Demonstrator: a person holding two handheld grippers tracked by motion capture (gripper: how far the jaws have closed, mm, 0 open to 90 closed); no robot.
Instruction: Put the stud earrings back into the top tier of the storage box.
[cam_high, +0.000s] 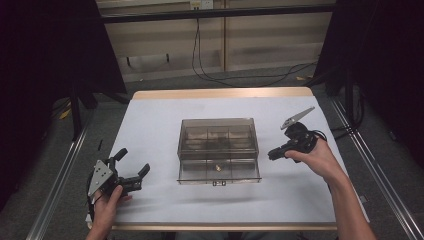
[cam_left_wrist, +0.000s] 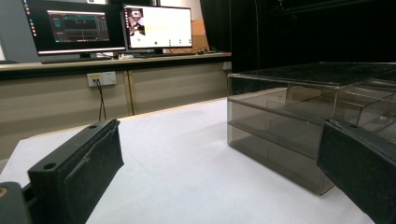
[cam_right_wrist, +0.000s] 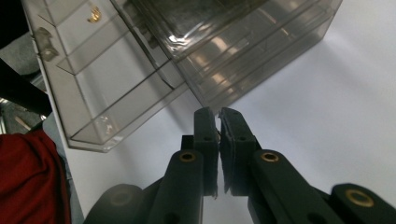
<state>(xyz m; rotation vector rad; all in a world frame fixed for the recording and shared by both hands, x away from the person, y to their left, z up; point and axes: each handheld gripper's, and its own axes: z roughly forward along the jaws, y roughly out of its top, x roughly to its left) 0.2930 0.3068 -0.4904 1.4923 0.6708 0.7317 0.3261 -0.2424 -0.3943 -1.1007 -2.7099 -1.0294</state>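
A smoky clear plastic compartment box (cam_high: 218, 145) sits mid-table on the white sheet, its lid over the rear compartments. Its front row lies uncovered and holds a small gold piece (cam_high: 218, 168). At the front left, my left gripper (cam_high: 134, 160) rests low with its jaws wide apart and nothing between them. In the left gripper view, the left gripper (cam_left_wrist: 219, 135) faces the box (cam_left_wrist: 299, 107) side-on. My right gripper (cam_high: 271, 155) hovers just right of the box, shut and empty. In the right gripper view, the right gripper (cam_right_wrist: 219, 116) points at the box's corner (cam_right_wrist: 233, 46), with the gold piece (cam_right_wrist: 95, 15) far off.
A small latch (cam_high: 218, 183) sticks out at the box's front edge. Metal rails (cam_high: 60, 175) run along both table sides, and cables (cam_high: 240, 77) lie on the floor behind. Monitors (cam_left_wrist: 159, 25) stand on a desk beyond. A red cloth (cam_right_wrist: 28, 182) lies below the table edge.
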